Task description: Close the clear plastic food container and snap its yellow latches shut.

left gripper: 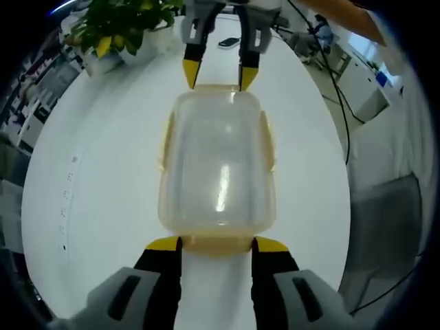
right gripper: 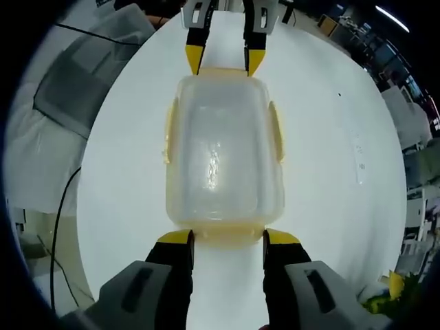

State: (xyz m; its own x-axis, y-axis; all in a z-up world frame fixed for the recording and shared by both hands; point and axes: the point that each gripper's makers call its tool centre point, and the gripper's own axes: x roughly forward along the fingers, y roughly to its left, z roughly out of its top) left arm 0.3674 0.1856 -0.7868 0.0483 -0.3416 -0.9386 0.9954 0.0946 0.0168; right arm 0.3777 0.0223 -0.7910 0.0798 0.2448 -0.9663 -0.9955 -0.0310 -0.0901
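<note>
White table [left gripper: 103, 179] bearing clear container [left gripper: 218, 172], lid seated. Left gripper [left gripper: 216, 249] and right gripper [right gripper: 227, 240] standing at opposite ends, jaws apart, straddling end latches [right gripper: 227, 237]. Latching step underway, seemingly; next needing firm downward press.

We cannot tell whether the container [left gripper: 217, 165] lid is seated; its 2 end latches [right gripper: 225, 236] sit partly behind yellow jaw tips.

A white table [left gripper: 103, 158] spreads ahead; a leafy plant [left gripper: 117, 27] stands far left, cables [left gripper: 340, 103] trail right, perhaps desks beyond.
</note>
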